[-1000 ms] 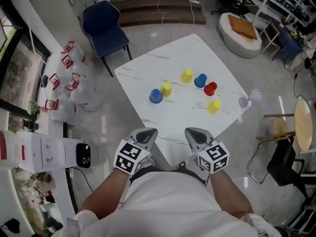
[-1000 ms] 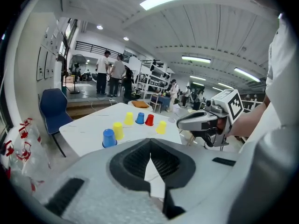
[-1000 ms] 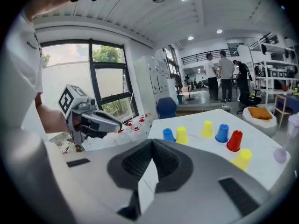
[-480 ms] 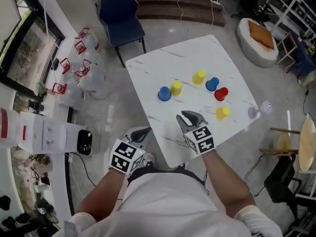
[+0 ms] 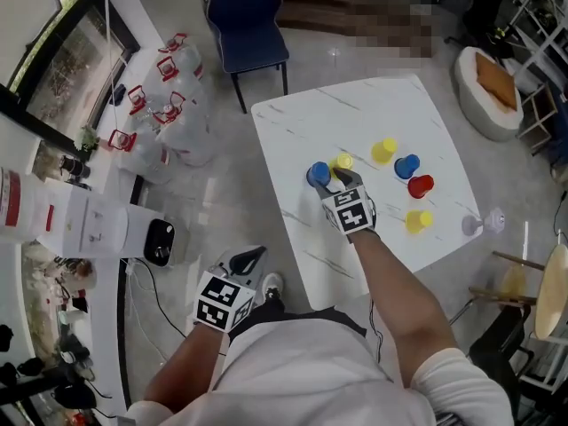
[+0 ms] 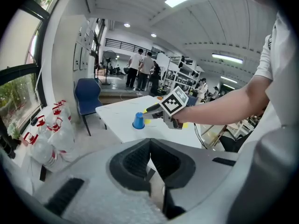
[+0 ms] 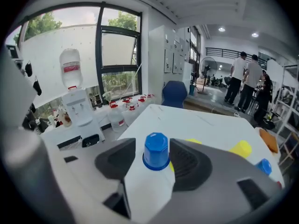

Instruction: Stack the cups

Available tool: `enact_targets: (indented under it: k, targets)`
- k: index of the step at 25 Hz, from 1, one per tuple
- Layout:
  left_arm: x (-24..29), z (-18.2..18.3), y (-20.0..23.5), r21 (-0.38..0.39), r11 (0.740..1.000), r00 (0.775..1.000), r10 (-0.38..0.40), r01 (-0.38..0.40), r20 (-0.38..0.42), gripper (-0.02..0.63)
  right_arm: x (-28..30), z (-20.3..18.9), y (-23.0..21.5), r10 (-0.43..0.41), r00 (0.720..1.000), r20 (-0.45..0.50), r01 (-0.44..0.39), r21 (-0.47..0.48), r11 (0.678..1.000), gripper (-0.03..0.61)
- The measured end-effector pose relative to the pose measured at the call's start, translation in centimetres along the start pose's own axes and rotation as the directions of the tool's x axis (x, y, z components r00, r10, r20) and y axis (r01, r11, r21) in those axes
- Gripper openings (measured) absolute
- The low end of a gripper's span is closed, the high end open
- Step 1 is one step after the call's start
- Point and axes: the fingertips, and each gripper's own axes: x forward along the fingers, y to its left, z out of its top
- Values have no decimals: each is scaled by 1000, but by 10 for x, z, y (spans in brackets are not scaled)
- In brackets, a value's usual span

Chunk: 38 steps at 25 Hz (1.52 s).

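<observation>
Close to the body, the left gripper (image 5: 251, 257) hangs off the table's near edge, jaws clenched on nothing. The right gripper (image 5: 333, 177) was beside it a second ago, also closed. Now it has reached out over the table, and its jaws have just been opening. They stand released on both sides of the blue cup (image 7: 156, 151), which sits upside down on the table between them. It seems the pads do not press it yet, though the gap is too thin to be sure.

So I judge that the first pick is only starting, and nothing is stacked. A yellow cup (image 5: 344, 161) stands just behind the blue one. The other cups (image 5: 406, 166) are spread farther right, all apart.

The table (image 5: 293, 122) is white with grey veins and otherwise bare. Beyond it are a dark blue chair (image 5: 248, 16), water bottles (image 5: 169, 105) on the floor, a dispenser (image 5: 98, 229) and, far away, people (image 7: 247, 78) standing.
</observation>
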Motion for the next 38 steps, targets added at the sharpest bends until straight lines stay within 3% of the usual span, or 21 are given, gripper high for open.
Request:
enact_targets:
  k: [7,11,17,29,33,38]
  targets:
    - [-9,-12,19,-45,998,999,34,-35,-13,5,35,-1,-1,0,997,-81,-4,-47,999,264]
    - [-9,-10,23,-40,999,1000,27,-28,-15,5,38,-2,-2,-25,993,-119,17,-63,998,219]
    - [0,-4,23,-19,1000,1000,-9,8,-12,5,1,0,7,0,999,-44,1,10,1000,215]
    - [21,5,-4,40,994,995,-101,102,-26,5,-69,-71,82,89,991,-104,-94,-39,995,215]
    - [24,7,-9,50,992,993,-112,114,-31,5,-67,-81,83,70,989,-132,-82,-86,993,216]
    - [25,5,-14,54,992,993,-113,115,-43,5,-65,-89,82,101,986,-136,-110,-62,992,237]
